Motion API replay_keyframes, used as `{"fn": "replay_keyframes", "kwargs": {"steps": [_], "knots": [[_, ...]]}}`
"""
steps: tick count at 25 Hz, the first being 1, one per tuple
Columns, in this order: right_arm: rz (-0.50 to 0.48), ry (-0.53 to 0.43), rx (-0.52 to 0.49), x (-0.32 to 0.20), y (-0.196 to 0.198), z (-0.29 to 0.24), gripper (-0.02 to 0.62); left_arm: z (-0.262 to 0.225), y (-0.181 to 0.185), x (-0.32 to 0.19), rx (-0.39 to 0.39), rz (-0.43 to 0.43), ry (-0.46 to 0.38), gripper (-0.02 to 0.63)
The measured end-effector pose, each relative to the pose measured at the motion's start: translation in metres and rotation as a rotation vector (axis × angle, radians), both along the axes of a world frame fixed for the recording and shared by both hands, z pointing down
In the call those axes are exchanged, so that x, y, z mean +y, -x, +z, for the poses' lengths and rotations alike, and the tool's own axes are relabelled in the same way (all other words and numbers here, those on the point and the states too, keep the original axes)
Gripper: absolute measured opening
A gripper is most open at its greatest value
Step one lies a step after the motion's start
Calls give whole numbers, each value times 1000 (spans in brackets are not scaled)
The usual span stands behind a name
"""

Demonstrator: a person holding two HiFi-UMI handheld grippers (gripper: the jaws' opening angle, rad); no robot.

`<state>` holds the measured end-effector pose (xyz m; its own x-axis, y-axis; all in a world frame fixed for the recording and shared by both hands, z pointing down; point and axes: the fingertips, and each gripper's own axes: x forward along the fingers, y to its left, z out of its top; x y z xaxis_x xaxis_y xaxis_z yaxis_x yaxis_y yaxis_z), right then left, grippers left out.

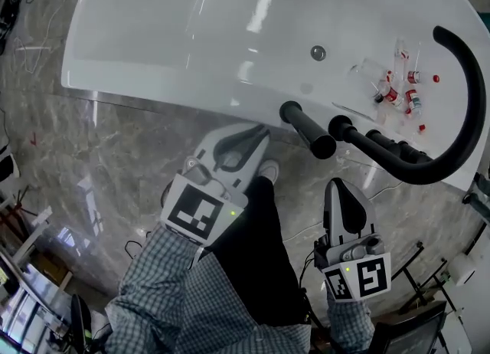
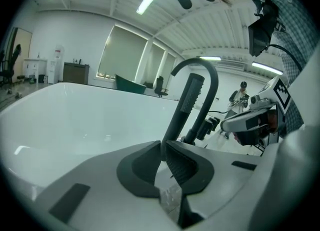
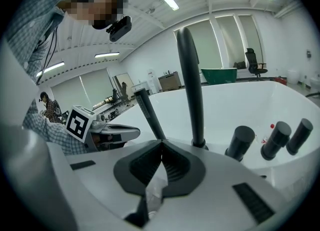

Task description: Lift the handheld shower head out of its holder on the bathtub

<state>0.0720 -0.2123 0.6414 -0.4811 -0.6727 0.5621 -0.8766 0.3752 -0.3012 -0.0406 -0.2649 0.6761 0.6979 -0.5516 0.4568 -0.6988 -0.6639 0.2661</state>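
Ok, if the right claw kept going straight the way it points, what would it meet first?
Most likely the handheld shower head: its black stem stands right above the shut tips of the right claw, with the faucet spout just to its right. Depth is hard to judge.

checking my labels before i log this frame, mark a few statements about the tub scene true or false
1. The left gripper and the right gripper are both shut with nothing between them. True.
2. The right gripper holds the shower head. False: it stands in its holder on the tub rim, and neither gripper touches it.
3. Small bottles lie inside the tub. True.
4. The curved spout is white. False: it is black.
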Motion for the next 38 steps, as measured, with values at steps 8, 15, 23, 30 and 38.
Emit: {"fn": "replay_keyframes", "kwargs": {"steps": [8,15,23,30,38], "knots": [[29,12,17,9,-23,14,15,26,-23,-4,-143,82,-85,97],[75,28,28,15,-41,20,15,37,-43,-14,-201,129,-142,126],[117,44,32,18,-62,25,15,49,-61,-23,-229,147,-148,127],[140,54,33,21,-75,29,15,53,-66,-29,-247,151,-160,127],[149,57,28,28,-78,29,15,48,-64,-28,-239,113,-152,127]]}}
